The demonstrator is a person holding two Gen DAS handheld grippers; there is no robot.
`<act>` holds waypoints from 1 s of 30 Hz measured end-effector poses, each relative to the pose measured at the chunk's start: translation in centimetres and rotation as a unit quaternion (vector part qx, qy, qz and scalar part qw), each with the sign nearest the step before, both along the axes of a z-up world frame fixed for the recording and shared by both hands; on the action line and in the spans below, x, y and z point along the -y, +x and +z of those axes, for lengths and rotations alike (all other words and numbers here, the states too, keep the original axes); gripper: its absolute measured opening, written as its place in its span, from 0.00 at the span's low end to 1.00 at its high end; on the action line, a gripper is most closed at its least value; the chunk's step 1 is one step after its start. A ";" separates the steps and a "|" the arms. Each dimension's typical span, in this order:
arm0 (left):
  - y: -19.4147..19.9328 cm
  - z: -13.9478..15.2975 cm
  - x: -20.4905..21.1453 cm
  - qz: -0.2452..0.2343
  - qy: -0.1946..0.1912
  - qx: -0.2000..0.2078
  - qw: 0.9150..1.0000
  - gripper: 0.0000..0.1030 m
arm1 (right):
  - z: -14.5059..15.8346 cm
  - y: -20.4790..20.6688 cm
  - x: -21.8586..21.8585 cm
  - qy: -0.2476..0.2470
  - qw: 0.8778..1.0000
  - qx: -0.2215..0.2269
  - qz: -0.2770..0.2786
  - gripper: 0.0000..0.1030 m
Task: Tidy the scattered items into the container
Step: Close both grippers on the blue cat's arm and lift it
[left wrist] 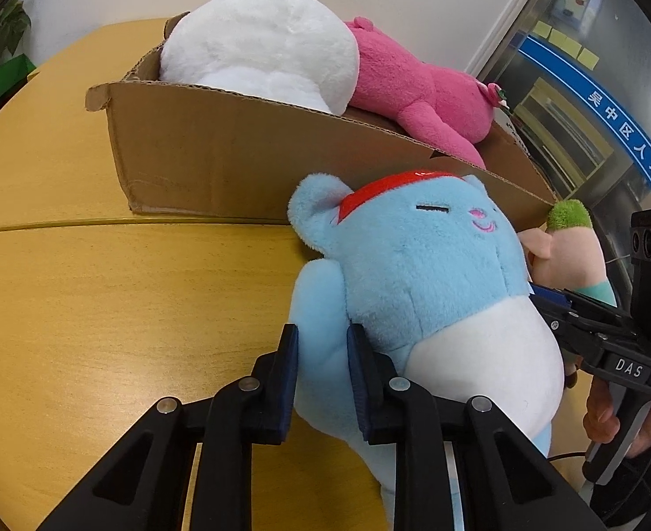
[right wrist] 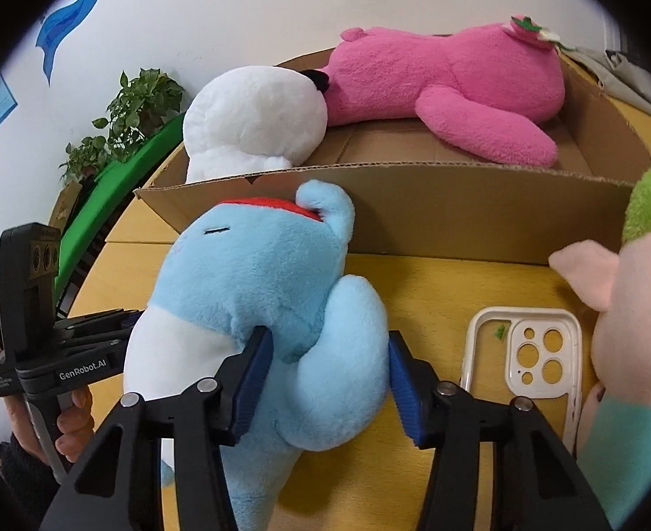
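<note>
You have the blue plush (left wrist: 418, 278) pinched by an arm in each gripper — left gripper (left wrist: 323, 349), right gripper (right wrist: 329, 354) — its head against the near wall of the cardboard box (left wrist: 219, 150), so the box lies straight ahead — up and over.

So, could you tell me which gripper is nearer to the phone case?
Right. The right gripper, around the blue plush's arm, sits just beside the phone case; the left gripper grips the plush's far side.
</note>
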State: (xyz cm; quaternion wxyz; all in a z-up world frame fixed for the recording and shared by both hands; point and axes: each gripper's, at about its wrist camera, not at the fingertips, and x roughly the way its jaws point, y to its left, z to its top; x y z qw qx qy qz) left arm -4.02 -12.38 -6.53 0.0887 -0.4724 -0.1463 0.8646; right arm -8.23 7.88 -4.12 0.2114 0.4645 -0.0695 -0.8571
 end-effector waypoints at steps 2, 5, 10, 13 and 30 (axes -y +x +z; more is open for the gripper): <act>0.3 0.4 -0.1 -0.002 -0.001 -0.008 1.000 0.19 | 0.2 0.3 0.2 0.011 1.000 -0.009 0.001 0.42; 0.9 1.3 0.0 -0.002 -0.002 -0.020 1.000 0.14 | 0.3 0.5 0.4 0.035 0.999 -0.018 -0.010 0.27; 1.1 2.3 0.5 -0.002 0.004 -0.032 0.999 0.12 | -0.9 -0.1 0.0 0.029 0.999 0.006 -0.014 0.30; 0.7 1.9 0.5 0.003 -0.013 -0.026 1.000 0.14 | -1.6 -0.6 -0.5 0.014 0.999 0.026 -0.016 0.37; 0.1 0.0 1.4 -0.010 0.041 -0.007 0.999 0.23 | -2.7 -2.6 0.2 -0.010 0.998 0.051 0.031 0.28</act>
